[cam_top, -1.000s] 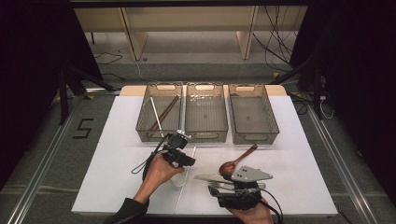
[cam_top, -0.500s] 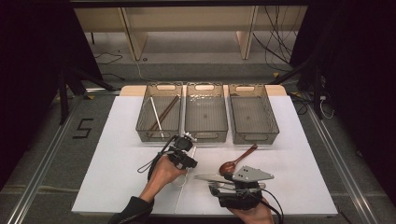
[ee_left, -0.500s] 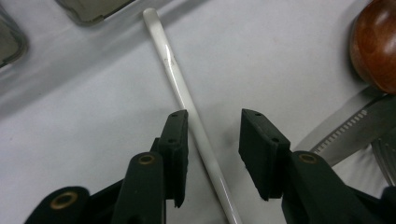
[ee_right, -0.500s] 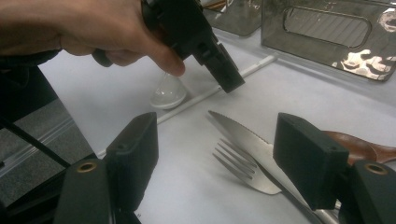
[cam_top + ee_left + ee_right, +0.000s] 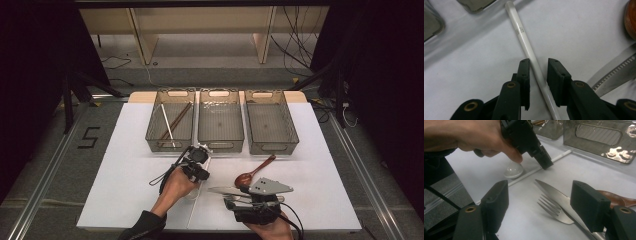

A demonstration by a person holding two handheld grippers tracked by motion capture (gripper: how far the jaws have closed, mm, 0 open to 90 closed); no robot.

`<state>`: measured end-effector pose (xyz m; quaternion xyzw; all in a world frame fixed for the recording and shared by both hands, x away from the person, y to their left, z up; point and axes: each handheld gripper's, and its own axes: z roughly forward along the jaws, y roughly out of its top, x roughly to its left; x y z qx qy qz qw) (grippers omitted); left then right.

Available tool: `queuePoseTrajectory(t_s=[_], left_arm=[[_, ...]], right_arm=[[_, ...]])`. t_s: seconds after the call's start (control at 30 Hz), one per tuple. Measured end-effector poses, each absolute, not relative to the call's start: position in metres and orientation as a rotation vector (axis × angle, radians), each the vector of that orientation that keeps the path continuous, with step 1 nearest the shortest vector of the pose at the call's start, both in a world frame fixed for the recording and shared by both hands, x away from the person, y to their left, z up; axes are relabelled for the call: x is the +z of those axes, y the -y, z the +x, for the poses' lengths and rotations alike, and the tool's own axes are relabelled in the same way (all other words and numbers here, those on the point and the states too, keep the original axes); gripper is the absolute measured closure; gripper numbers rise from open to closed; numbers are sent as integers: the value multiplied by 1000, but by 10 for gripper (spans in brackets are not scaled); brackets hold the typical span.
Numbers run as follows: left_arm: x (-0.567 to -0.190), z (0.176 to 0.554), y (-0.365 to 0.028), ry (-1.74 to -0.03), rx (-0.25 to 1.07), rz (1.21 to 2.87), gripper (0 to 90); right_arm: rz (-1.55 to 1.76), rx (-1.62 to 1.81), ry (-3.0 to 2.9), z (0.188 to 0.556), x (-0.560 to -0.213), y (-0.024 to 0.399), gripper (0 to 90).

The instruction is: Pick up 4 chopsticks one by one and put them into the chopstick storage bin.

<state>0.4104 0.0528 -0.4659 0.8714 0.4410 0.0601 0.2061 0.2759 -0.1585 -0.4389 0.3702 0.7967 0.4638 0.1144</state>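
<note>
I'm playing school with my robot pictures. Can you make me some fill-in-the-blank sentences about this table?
1. The left tool has a white ____ between its jaws.
2. Behind the cutlery stand ____ grey bins in a row.
3. The wooden spoon is coloured ____.
4. Beside the knife lies a metal ____.

Missing words: chopstick; three; brown; fork

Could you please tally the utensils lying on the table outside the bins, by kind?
white chopstick: 1
spoons: 2, a white spoon and a wooden spoon
knife: 1
fork: 1
Total: 5
</note>
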Motion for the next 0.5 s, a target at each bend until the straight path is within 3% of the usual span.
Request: queuePoseTrajectory(t_s=[0.5], left_arm=[[-466,410,-53,-1231,174,2416,764]], right_arm=[[1084,1362,-2333,277,-439,158,319]])
